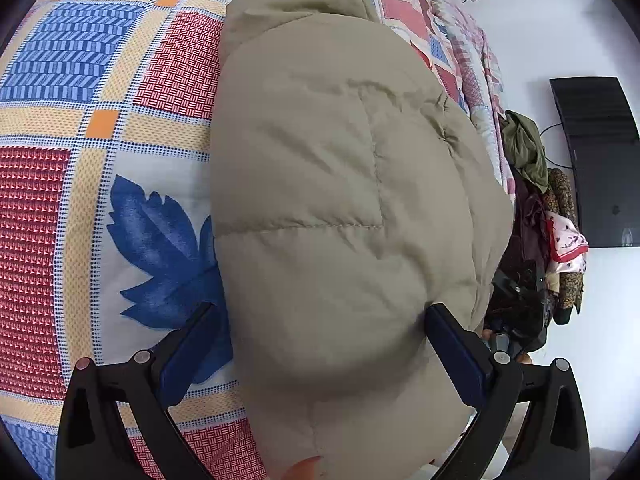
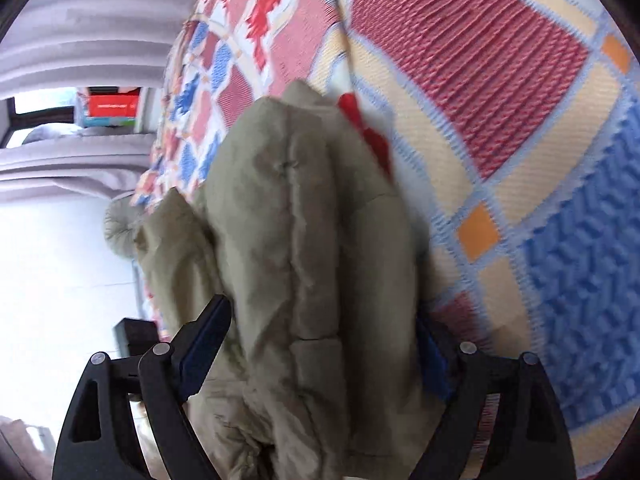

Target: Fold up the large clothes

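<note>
The work surface was a bed covered by a patchwork sheet (image 1: 100, 128) printed with red, blue and yellow-orange panels and blue leaf motifs. Beyond the bed's far edge, in the left wrist view, a heap of mixed garments (image 1: 536, 216) stood beside a white wall carrying a dark flat panel (image 1: 600, 160). In the right wrist view, pale curtains (image 2: 80, 32) and a window ledge bearing a red box (image 2: 114, 106) lay off to the left. Nothing lay on the sheet in the way of either tool.

The padded khaki coat (image 1: 340, 200) lay on the sheet in a thick folded bundle. Its long axis ran away from both cameras, near end between the jaws, far end toward the opposite side of the bed. A fur-trimmed part (image 2: 120, 232) hung off the bundle's left side in the right wrist view.

The left gripper (image 1: 324, 316) stood wide, with its right pad dented into the coat; whether the left pad pressed could not be told, so its grip could not be settled. The right gripper (image 2: 328, 316) stood wide around the coat, its left finger (image 2: 208, 328) apparently clear of the fabric; the frame was blurred.
</note>
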Tool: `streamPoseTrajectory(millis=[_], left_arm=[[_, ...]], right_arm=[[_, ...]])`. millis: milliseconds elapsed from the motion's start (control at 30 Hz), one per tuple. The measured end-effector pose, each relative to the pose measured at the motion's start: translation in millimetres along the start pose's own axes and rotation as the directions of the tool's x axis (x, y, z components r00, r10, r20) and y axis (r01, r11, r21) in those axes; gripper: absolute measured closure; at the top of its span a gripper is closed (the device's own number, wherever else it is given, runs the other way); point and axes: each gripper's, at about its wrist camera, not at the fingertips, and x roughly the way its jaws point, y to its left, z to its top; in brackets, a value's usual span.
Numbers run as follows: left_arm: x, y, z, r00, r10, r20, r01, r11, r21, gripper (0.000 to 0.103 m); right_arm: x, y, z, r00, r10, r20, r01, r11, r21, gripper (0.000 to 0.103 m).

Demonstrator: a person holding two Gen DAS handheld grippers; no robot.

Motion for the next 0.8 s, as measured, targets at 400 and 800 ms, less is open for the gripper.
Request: streamPoseTrajectory(millis=[400,800], left_arm=[[17,2,10,0.999,-0.031,-0.022,0.032,0.998,0.048,0.001],[45,-6,12,0.997,-0.074,-0.033,0.072,0.997,-0.039,0.005]], right_arm=[[38,49,13,0.982,-0.112,-0.151,0.076,0.971,-0.229,0.0],[65,49,15,0.966,-0.188,-0.176,0.151,0.967,-0.203,0.003]])
